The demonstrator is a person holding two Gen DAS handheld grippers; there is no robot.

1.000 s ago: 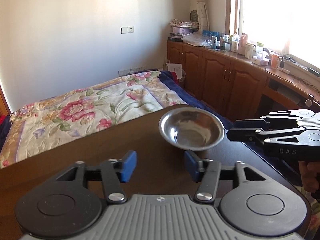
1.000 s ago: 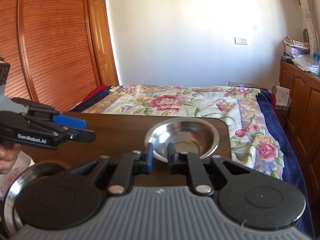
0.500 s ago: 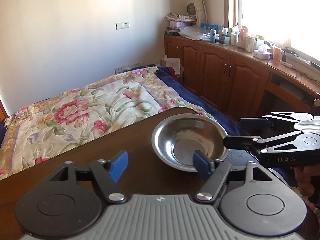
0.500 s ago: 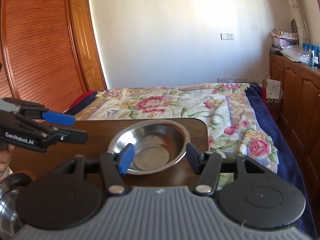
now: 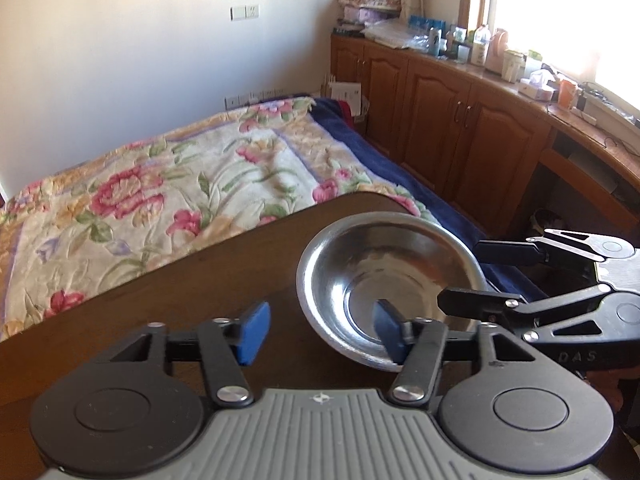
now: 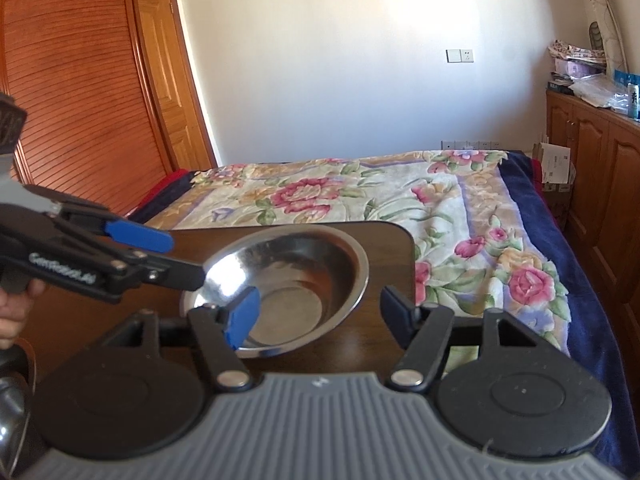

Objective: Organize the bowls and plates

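Observation:
A shiny steel bowl (image 5: 384,276) sits on the dark wooden table (image 5: 192,300) near its far right corner; it also shows in the right wrist view (image 6: 288,280). My left gripper (image 5: 320,332) is open, its right finger over the bowl's near rim, its left finger outside the bowl. My right gripper (image 6: 316,312) is open too, its left finger over the bowl's near rim. Each gripper shows from the side in the other's view, the right one (image 5: 560,280) beside the bowl's right edge, the left one (image 6: 120,256) at its left edge.
A bed with a floral blanket (image 5: 160,192) lies just past the table's far edge. Wooden cabinets (image 5: 460,120) with clutter on top run along the right wall. The rim of another steel dish (image 6: 12,412) shows at the lower left of the right wrist view.
The right gripper went from nearly shut at the bowl's near rim to wide open. Both grippers moved closer around the bowl. The left gripper opened wider.

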